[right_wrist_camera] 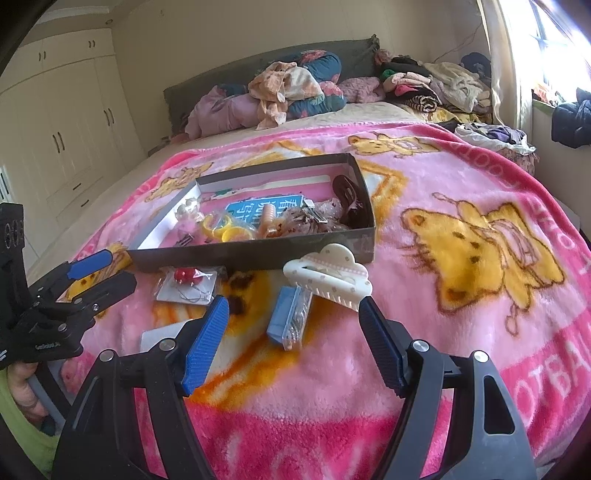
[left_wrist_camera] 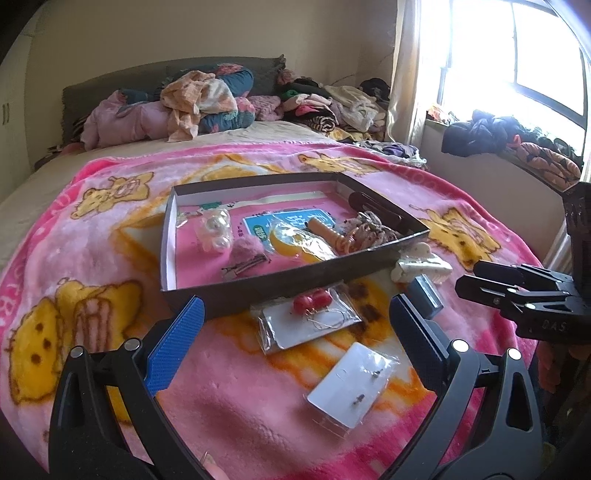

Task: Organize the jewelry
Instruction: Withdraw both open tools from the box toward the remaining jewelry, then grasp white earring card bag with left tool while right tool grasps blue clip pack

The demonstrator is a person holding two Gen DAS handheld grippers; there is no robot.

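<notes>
Lying beside the box (right_wrist_camera: 258, 254), a cream dotted claw clip (right_wrist_camera: 328, 278); both grippers (left_wrist_camera: 295, 325) (right_wrist_camera: 291, 314) gape apart.

A bed (right_wrist_camera: 122, 184) fills the room, covered by a pink blanket (right_wrist_camera: 424, 177) with yellow cartoon animals. At its head edge stands a dark headboard (right_wrist_camera: 229, 74), with pillows (right_wrist_camera: 314, 92) and a heap of clothes (right_wrist_camera: 436, 88) piled against it. The walls (right_wrist_camera: 221, 29) are plain cream. White wardrobe doors (right_wrist_camera: 62, 110) with dark handles line one side. On the other, a bright window (left_wrist_camera: 498, 55) with a pale curtain (left_wrist_camera: 406, 74) lets in strong daylight; more clothes (left_wrist_camera: 509, 136) lie on its sill.
</notes>
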